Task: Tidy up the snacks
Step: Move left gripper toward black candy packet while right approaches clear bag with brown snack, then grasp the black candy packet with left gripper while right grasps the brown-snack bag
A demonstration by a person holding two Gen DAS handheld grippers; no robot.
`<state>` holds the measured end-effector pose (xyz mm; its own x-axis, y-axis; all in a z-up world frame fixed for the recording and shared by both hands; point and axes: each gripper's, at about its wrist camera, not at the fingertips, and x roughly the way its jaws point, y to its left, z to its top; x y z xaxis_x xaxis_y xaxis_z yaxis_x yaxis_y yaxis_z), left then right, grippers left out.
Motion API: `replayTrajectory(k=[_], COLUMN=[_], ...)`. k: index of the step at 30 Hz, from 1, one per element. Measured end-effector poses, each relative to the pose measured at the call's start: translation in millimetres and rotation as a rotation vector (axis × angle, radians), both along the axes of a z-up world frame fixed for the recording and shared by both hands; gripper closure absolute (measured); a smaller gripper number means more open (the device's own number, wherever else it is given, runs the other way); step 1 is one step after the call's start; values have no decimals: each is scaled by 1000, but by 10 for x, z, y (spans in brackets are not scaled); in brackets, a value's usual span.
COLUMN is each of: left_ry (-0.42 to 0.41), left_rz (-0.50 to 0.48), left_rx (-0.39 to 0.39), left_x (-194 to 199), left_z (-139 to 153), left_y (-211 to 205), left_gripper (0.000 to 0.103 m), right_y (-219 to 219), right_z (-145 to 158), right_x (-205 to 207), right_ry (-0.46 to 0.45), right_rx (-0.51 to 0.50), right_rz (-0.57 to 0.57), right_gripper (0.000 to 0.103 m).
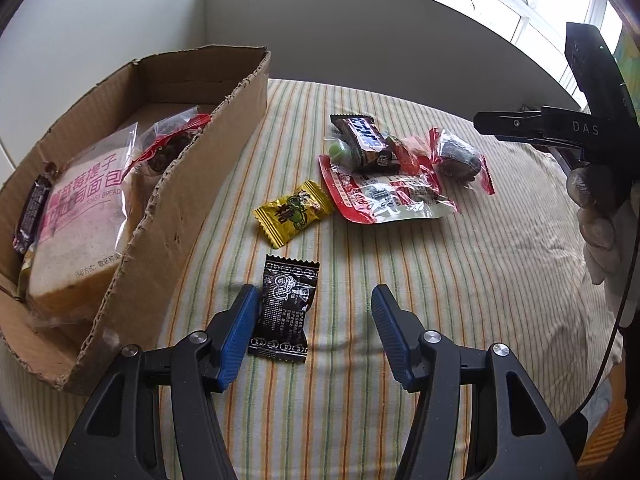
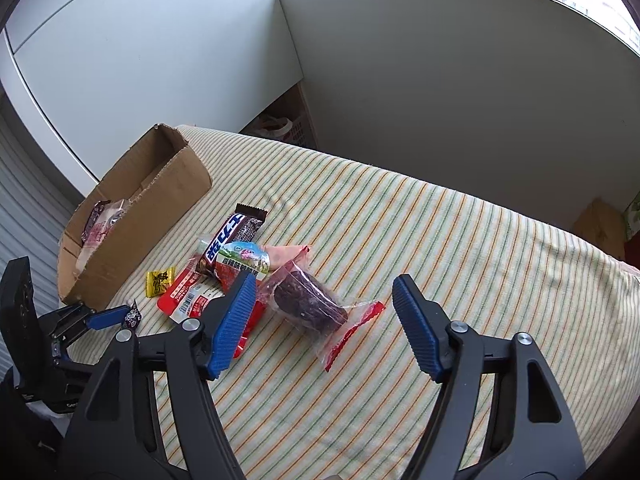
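Striped cloth (image 1: 400, 280) in green, orange and cream covered the table, with a grey wall and a bright window behind. At the left stood an open cardboard box (image 1: 192, 184), already holding a bagged loaf of toast bread (image 1: 80, 220), a dark wrapped bar against its near left wall and a clear red-edged packet behind the loaf. So I judged the sorting partly done.

Six or so snacks lay loose on the cloth. A black sachet (image 1: 286, 308) sat nearest, a yellow candy (image 1: 294, 212) just beyond it, and further right a small heap: a chocolate bar (image 1: 366, 140) resting on a red-and-white packet (image 1: 384, 196), with a green sweet tucked beside it and a clear bag of dark cake (image 2: 308, 300) at the heap's right end.

The left gripper (image 1: 312, 320) stood open, the black sachet between its jaws, close to the left finger but not clamped as far as I could see. The right gripper (image 2: 324, 312) was open too, straddling the bag of dark cake, whose wrapper lay apart from the right finger; the left finger hid whatever the bag touched on that side. Neither claw gripped anything.
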<state>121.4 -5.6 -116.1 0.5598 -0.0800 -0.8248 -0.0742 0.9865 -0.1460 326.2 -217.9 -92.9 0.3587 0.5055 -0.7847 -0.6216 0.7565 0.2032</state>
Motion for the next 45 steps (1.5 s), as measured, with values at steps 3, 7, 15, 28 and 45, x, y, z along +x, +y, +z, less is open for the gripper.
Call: replayTrajectory(k=[3,7,15,28,45], left_ry=[-5,-7,-5,-19,-72], left_rz=[-18,-40,-47,-51,-73], left_rx=[23,29,10,-1,-70], left_x=[20,31,30,35,-251], left_z=[-6,-10,-15,-17,210], left_y=[-24,-53,-23,-9,-8], left_gripper=[55,66,77,80,80], right_y=[74,135,320,474,144], right_z=[-81,-149,-209,-417,-77], right_x=[49,99,74,-5,-323], right_ry=[15,35,-9,-4,-34], right_rx=[-37,-40,-125,-253,-202], right_rz=[7,11,174,222,96], right_gripper=[29,28,27,63,69])
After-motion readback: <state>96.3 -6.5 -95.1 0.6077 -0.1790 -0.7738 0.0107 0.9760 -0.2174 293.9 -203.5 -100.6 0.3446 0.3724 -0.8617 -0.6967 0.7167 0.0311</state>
